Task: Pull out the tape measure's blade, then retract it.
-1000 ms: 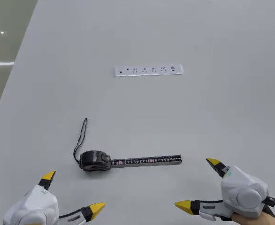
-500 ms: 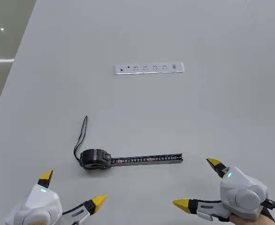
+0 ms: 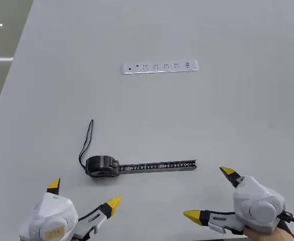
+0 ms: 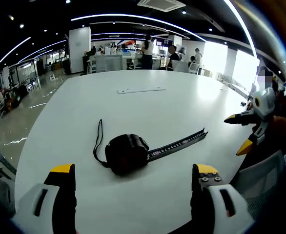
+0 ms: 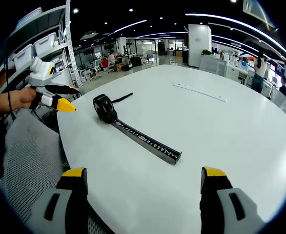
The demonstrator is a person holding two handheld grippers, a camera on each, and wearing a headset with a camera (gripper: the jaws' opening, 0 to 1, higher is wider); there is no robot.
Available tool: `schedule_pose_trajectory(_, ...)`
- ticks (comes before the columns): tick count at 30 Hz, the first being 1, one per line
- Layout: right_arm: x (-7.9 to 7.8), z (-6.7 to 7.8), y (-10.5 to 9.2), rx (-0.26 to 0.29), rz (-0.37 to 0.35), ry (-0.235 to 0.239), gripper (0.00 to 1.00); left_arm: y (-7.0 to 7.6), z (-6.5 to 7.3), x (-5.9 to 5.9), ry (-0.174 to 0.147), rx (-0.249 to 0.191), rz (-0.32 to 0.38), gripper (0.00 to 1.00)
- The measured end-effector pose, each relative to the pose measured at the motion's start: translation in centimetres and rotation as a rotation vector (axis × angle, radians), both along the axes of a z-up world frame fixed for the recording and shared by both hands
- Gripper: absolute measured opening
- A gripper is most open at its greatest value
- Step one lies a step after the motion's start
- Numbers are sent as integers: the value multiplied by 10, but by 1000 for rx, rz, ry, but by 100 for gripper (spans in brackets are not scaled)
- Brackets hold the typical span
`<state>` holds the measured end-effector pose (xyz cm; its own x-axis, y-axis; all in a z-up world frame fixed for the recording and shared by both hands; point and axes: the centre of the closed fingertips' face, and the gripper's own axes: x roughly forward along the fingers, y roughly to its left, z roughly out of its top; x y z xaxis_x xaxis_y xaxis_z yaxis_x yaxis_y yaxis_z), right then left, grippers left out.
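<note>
A black tape measure (image 3: 101, 166) lies on the white table with its blade (image 3: 158, 165) drawn out to the right and a black wrist loop (image 3: 86, 141) trailing behind it. The case (image 4: 127, 152) and blade (image 5: 145, 139) also face both gripper views. My left gripper (image 3: 83, 193) hovers open at the near left, short of the case. At the near right my right gripper (image 3: 211, 194) is open too, just short of the blade's end (image 3: 193, 163). Neither holds anything.
A white power strip (image 3: 160, 67) lies farther back on the table (image 3: 227, 110). The table's left edge drops to a glossy floor (image 3: 1, 45). Desks and people stand far off in the office behind.
The left gripper has edged forward and to the right, toward the tape case. The tape measure and the right gripper stay where they were; the head camera tilted a little.
</note>
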<state>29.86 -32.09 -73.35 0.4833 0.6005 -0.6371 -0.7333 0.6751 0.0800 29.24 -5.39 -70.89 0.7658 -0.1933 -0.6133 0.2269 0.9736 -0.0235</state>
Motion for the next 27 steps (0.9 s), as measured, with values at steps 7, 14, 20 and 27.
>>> schedule_pose_trajectory(7,1,-5,3,-1,10,2,97,8,1,8,-32,21,89,98)
schedule_pose_trajectory(14,3,-8,6,6,30,5,95,10,-2,16,-39,1,170,95)
schedule_pose_trajectory(20,6,-12,4,-1,56,-4,91,7,-8,24,-33,-45,222,93)
schedule_pose_trajectory(27,7,-15,1,-15,99,-10,87,4,-15,29,-28,-51,246,90)
